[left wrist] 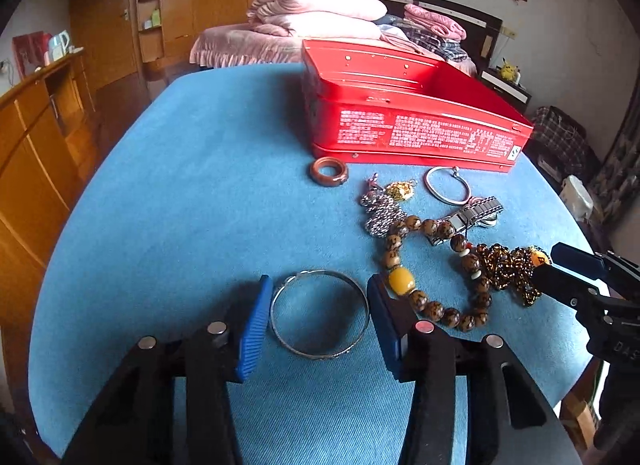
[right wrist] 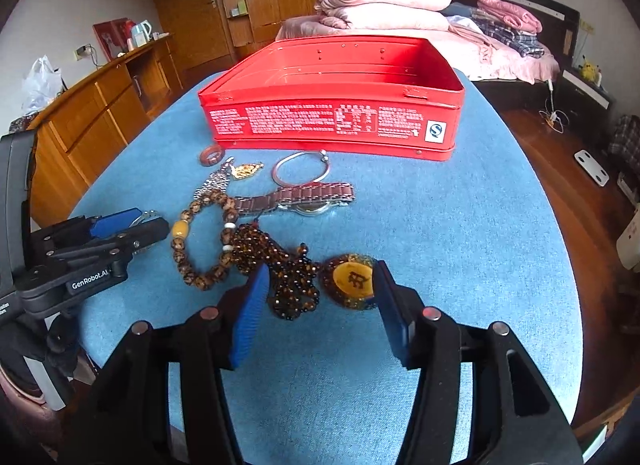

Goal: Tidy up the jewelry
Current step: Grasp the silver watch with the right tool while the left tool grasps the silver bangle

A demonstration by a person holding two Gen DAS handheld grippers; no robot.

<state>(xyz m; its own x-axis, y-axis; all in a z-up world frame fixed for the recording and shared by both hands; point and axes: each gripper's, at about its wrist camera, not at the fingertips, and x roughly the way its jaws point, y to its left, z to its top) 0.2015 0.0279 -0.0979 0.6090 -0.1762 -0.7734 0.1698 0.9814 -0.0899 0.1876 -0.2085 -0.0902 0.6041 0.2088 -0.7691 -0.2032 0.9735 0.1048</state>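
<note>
A blue table (left wrist: 180, 193) is carrying everything, and a red tin (right wrist: 332, 121) is standing open well ahead of both sets of jaws, nothing showing inside it. The left gripper (left wrist: 318, 305) is hovering low with its jaws spread wide, and a silver bangle (left wrist: 319, 313) is lying flat on the cloth between them, touching neither blue pad as far as can be told. Just beyond its right jaw, a loop of brown beads (left wrist: 436, 261) with a yellow bead is lying. The right gripper (right wrist: 320, 297) is also sitting with its jaws wide apart, and a dark bead necklace (right wrist: 288, 277) with a round amber pendant (right wrist: 354, 281) is lying bunched between them, the pendant just beside the right jaw. Farther ahead, a watch (right wrist: 308, 201) is stretching across. Beyond it, near the tin, a thin silver hoop (right wrist: 302, 171), a gold charm (right wrist: 246, 171) and a small brown ring (right wrist: 211, 155) are resting.
</note>
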